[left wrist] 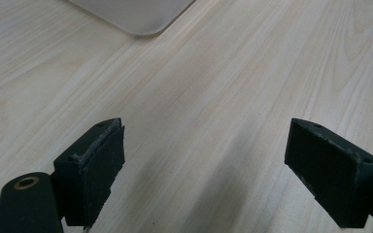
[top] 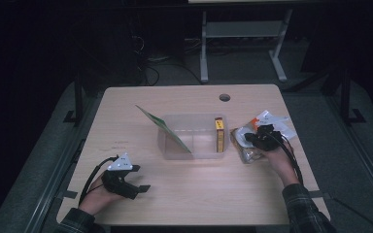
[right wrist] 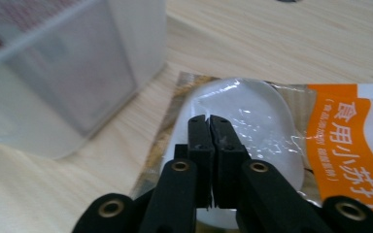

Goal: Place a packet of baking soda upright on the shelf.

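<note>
Pale wood table [top: 184, 194]: fills the middle of the high view, lit at the centre, dark floor around it.
Bin [top: 194, 138]: clear plastic, centre of the high view; its frosted wall fills the upper left of the right gripper view [right wrist: 63, 73], and one rounded corner shows at the top of the left gripper view [left wrist: 136, 14].
Green card [top: 164, 127]: leans tilted over the bin's left end.
Yellow box [top: 219, 135]: stands on edge inside the bin's right end.
Packet [top: 246, 145]: clear wrap with a white rounded lump inside, lying on the table just right of the bin; in the right gripper view [right wrist: 252, 116] it sits centre frame, right under the jaws.
Orange pouch [right wrist: 349, 141]: right edge of the right gripper view, printed with white characters, touching the packet.
Right gripper [right wrist: 209, 121]: jaws pressed together with no gap, tips resting over the packet; whether any wrap is pinched cannot be told. In the high view [top: 252, 138] it is centre right.
Left gripper [left wrist: 204, 145]: jaws wide apart over bare wood, holding nothing; lower left of the high view [top: 143, 184], well apart from the bin.
</note>
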Demonstrator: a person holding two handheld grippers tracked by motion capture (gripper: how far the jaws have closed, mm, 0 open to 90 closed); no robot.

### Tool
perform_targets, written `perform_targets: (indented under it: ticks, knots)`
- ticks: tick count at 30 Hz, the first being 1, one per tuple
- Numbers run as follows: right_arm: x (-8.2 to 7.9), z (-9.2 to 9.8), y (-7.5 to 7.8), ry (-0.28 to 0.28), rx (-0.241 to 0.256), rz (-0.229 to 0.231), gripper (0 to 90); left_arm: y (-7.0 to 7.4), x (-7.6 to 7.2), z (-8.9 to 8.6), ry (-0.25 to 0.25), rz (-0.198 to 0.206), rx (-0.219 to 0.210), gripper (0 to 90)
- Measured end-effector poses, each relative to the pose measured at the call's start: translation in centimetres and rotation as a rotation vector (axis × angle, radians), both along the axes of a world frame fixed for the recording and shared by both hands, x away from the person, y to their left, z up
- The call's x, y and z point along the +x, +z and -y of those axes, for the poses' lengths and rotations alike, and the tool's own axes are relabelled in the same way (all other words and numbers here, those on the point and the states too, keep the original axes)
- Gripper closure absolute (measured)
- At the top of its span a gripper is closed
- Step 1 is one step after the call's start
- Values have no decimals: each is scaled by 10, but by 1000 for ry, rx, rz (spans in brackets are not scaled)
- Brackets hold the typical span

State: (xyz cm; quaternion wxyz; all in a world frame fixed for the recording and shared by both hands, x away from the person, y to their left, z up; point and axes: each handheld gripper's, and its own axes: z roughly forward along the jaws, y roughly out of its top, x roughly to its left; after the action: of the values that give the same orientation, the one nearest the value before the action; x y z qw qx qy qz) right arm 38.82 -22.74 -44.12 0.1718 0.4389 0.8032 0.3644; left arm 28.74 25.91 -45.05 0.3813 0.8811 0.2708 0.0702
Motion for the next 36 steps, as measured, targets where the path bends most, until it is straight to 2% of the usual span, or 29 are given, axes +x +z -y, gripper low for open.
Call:
perform_targets:
  ticks: [3,6,16,20,24,27,36]
  knots:
    - [4,-3,-9,22,-37,-22,899,0,-1,0,-3,2,2,140]
    - [3,-3,-7,30,-67,-27,900,0,-1,0,-3,5,4,141]
    - [-7,2,-6,61,-55,-48,900,0,-1,0,-4,1,3,142]
    - [-18,3,-5,81,-83,-46,900,0,-1,0,-4,1,5,141]
    - [-28,4,-4,95,-78,-58,900,0,-1,0,-4,-1,3,141]
    - [-35,4,-3,103,-92,-61,900,0,-1,0,-5,-1,3,142]
    - [-64,4,-1,134,-100,-77,900,0,-2,1,-7,4,-1,142]
